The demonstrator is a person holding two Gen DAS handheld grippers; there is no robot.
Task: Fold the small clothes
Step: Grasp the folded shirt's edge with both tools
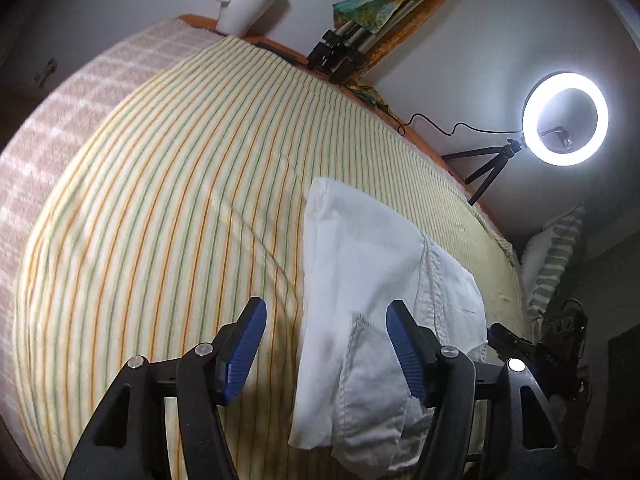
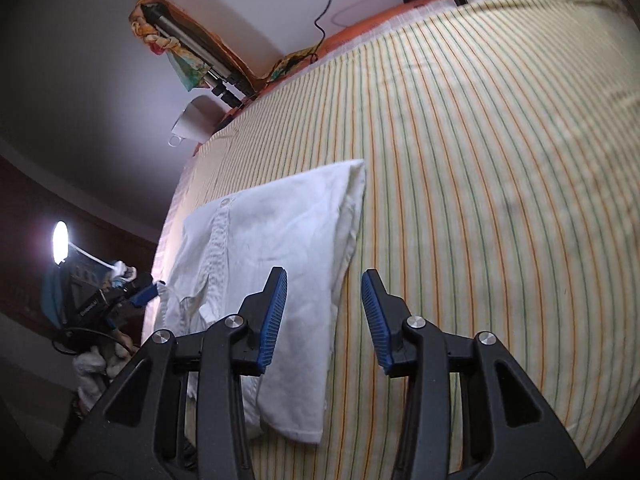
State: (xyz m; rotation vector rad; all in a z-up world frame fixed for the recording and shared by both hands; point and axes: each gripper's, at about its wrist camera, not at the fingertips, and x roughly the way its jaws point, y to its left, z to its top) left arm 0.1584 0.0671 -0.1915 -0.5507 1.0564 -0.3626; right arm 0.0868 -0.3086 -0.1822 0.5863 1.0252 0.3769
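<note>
A small white garment (image 1: pixel 360 276) lies partly folded on the yellow striped cloth (image 1: pixel 180 184), with a stitched hem and a pocket flap showing. My left gripper (image 1: pixel 326 344) is open just above its near end, with the garment's left edge between the blue pads. In the right wrist view the same white garment (image 2: pixel 272 236) lies flat with its button placket to the left. My right gripper (image 2: pixel 324 314) is open over the garment's right edge, its left pad over the fabric and its right pad over the striped cloth (image 2: pixel 480 180). The other gripper (image 2: pixel 140 294) shows at the garment's far left.
A white mug (image 1: pixel 244 4) stands at the back edge of the surface. A lit ring light (image 1: pixel 565 118) on a small tripod stands at the right. Folded tripod legs (image 1: pixel 352 46) and a coloured cloth lean on the wall. A pink checked cloth (image 1: pixel 68 108) lies at left.
</note>
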